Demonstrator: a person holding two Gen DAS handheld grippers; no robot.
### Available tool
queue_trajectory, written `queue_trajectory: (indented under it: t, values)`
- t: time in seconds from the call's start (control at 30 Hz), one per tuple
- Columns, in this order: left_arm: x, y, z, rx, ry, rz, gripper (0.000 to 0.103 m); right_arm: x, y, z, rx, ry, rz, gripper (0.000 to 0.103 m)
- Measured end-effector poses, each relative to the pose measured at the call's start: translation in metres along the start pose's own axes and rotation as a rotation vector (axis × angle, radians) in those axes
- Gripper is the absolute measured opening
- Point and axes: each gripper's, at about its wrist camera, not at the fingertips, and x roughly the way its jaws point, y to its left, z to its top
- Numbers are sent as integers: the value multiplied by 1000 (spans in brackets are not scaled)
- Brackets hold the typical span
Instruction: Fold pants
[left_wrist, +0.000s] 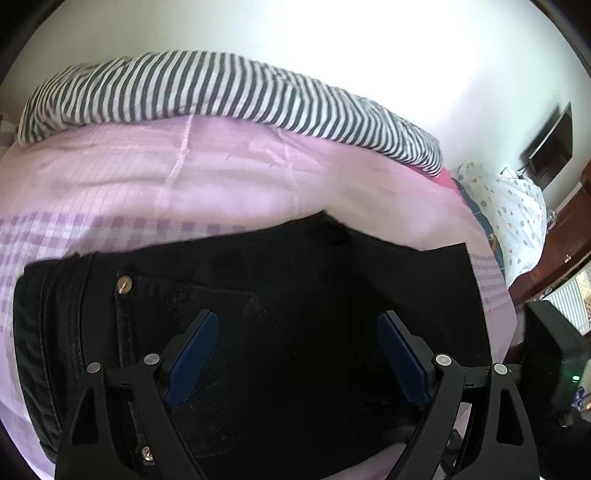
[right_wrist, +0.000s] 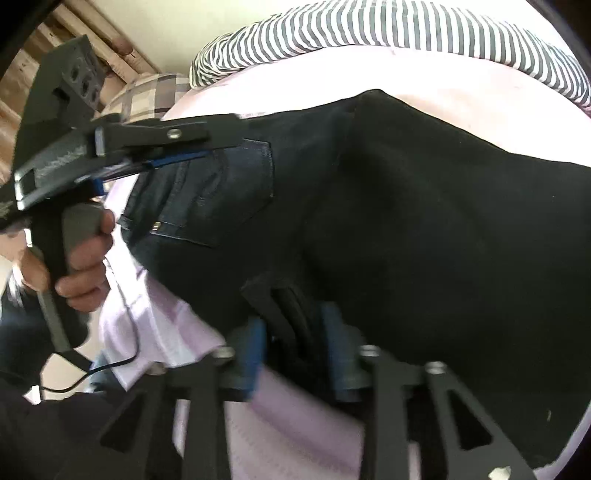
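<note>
From my left wrist view, my left claw (left_wrist: 297, 354) stands wide, holding nothing, its blue pads (left_wrist: 192, 356) spread just above the black pants (left_wrist: 295, 280). The pants lie flat on the pink bed (left_wrist: 147, 177), directly ahead of and under this claw, waistband to the left by the brass rivet (left_wrist: 124, 285). They run left to right across the view, so their long axis crosses my fingers. A striped cloth (left_wrist: 221, 88) lies behind them at the bed's far edge. From my right wrist view, my right claw (right_wrist: 293, 354) is narrow, and a bunched edge of the pants (right_wrist: 406, 221) sits between its pads; blur keeps me from saying how firmly. The left claw (right_wrist: 177, 147) shows here side-on over the back pocket (right_wrist: 221, 192), so it is nearer the waist. I judge the coming fold turns on carrying my held edge along that long axis.
</note>
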Motion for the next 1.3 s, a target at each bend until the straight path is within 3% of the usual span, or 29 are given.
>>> queue_trajectory:
  t: [0.13, 0.23, 0.33, 0.5, 0.6, 0.73, 0.8, 0.9, 1.07, 1.3]
  values:
    - [-1, -16, 13, 40, -34, -16, 88, -45, -9, -1, 3, -92, -44, 42]
    - [9, -37, 21, 89, -39, -22, 88, -69, -40, 5, 71, -177, -203, 42]
    - [25, -63, 22, 156, -24, -22, 88, -73, -78, 14, 160, -189, -372, 44]
    - [53, -101, 17, 252, 2, -46, 88, -64, -121, 28, 248, -186, -437, 40]
    - [76, -111, 13, 300, 30, -8, 88, -51, -139, 34, 257, -157, -483, 35]
    - [115, -96, 9, 292, 118, 129, 87, -41, -150, 36, 234, -142, -502, 32]
    - [114, -92, 5, 312, 78, 132, 87, -39, -148, 38, 217, -137, -514, 33]
    - [112, -98, -1, 344, 96, 159, 87, -39, -147, 43, 216, -130, -508, 36]
    - [88, -99, -24, 363, 124, 127, 87, -50, -125, 20, 215, -96, -455, 36]
    - [43, -110, -67, 411, 129, 11, 87, -61, -88, -28, 176, -37, -473, 39]
